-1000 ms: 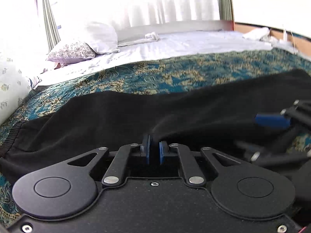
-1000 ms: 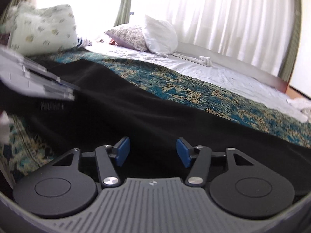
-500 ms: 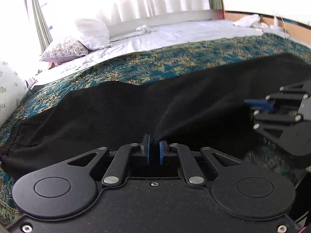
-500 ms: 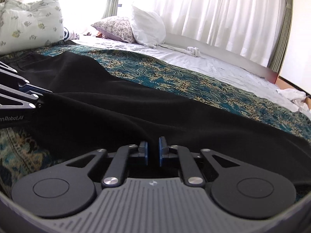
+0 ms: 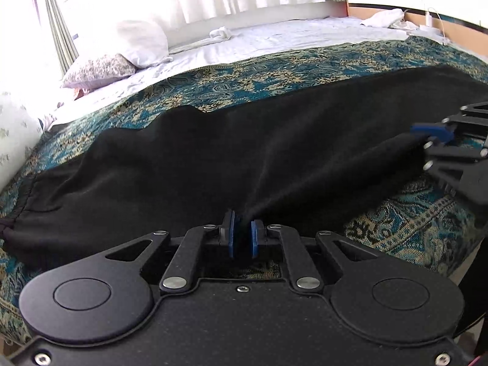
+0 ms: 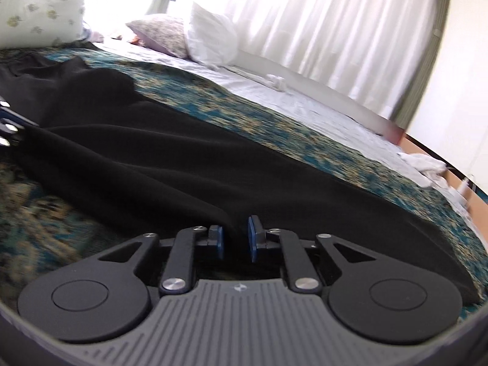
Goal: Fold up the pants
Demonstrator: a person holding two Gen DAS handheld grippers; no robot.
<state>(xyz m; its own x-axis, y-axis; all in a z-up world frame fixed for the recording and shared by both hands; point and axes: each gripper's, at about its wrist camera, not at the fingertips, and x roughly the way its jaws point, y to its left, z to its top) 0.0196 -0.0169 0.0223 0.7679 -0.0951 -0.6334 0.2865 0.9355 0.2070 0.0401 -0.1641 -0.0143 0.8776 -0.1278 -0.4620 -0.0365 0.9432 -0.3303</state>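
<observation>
The black pants (image 5: pixel 189 164) lie stretched across the patterned bedspread (image 5: pixel 274 76). The left gripper (image 5: pixel 242 238) pinches their near edge, pads nearly together. Further right along that edge, the right gripper (image 6: pixel 235 241) has a fold between its opening jaws.

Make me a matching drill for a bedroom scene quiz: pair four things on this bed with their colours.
Things:
1. pants
2. bedspread
3. sheet
4. pads on the left gripper

Colours:
a. blue
b. white
c. black
d. teal and gold pattern

Pairs: 1-c, 2-d, 3-b, 4-a
</observation>
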